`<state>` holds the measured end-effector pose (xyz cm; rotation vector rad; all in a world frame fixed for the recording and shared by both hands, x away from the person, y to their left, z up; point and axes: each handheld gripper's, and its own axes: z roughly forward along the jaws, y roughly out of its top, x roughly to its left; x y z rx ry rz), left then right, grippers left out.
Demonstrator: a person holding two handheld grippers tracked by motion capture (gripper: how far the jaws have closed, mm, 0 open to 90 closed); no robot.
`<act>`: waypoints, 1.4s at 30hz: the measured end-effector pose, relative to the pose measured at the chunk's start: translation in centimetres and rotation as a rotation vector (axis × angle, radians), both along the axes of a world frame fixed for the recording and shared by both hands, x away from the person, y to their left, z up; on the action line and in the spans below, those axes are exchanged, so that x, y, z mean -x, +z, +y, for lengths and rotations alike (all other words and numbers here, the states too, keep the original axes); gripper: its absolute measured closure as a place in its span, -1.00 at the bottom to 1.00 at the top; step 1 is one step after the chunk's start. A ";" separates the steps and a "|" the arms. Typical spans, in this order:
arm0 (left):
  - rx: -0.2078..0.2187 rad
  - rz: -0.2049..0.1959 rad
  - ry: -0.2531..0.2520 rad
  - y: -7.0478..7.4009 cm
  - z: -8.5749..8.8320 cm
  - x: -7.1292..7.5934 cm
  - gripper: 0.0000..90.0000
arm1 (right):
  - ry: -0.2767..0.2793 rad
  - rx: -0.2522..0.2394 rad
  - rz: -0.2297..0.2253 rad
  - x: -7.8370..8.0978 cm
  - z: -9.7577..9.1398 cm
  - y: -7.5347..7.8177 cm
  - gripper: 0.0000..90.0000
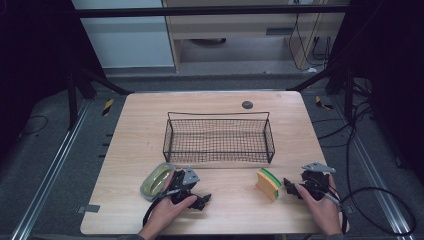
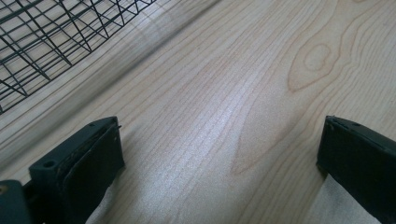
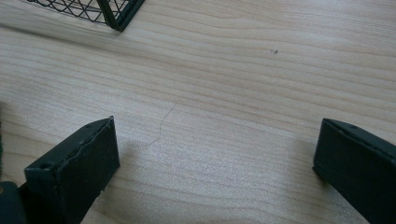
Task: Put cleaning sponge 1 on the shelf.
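High view, sponge [image 1: 268,183] beside right hand-held gripper [image 1: 290,187] — jaws wide, empty

Table: light wood table [image 1: 215,102] with rounded corners and a small dark round cap [image 1: 247,104] near its far edge.
Floor: grey carpet [image 1: 45,180] all round the table, with metal rails [image 1: 47,177] running along it on both sides.
Frame: black bars [image 1: 210,11] cross overhead and slant down to the floor at the table's far corners; yellow-and-black tape [image 1: 107,106] marks their feet.
Back wall: a pale panel [image 1: 125,35] at the left, a light wooden cabinet [image 1: 240,30] beside it.
Cables: black cables [image 1: 380,200] loop over the carpet at the right.
Light: even and dim, with dark sides.
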<state>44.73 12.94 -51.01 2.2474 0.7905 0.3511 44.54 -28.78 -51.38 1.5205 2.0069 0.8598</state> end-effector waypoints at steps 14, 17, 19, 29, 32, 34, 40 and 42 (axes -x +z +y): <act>-0.094 -0.040 -0.049 4.9 0.8 2.1 -0.89 | 0.000 0.002 -0.001 0.0 0.0 0.0 -0.99; -0.123 -0.036 -0.039 6.9 1.9 2.2 -0.88 | 0.000 0.000 -0.001 0.0 0.0 0.0 -0.99; -0.136 -0.020 -0.030 8.2 2.8 1.9 -0.84 | -0.001 -0.001 -0.001 0.0 0.0 0.0 -0.99; -0.255 0.066 0.080 12.2 8.1 -0.9 -0.64 | -0.004 -0.005 0.002 0.1 0.0 0.0 -0.99; -0.291 0.140 0.096 12.2 9.2 -1.8 -0.45 | -0.003 -0.005 0.002 0.1 0.0 0.0 -0.99; -0.305 0.150 0.098 12.2 9.3 -1.9 -0.43 | -0.004 -0.006 0.002 0.1 0.0 0.0 -0.99; -0.327 0.230 0.109 11.4 9.8 -2.9 -0.18 | -0.003 -0.005 0.002 0.1 0.0 0.0 -0.99; -0.340 0.250 0.117 11.1 9.9 -3.2 -0.12 | -0.004 -0.006 0.002 0.1 0.0 0.0 -0.99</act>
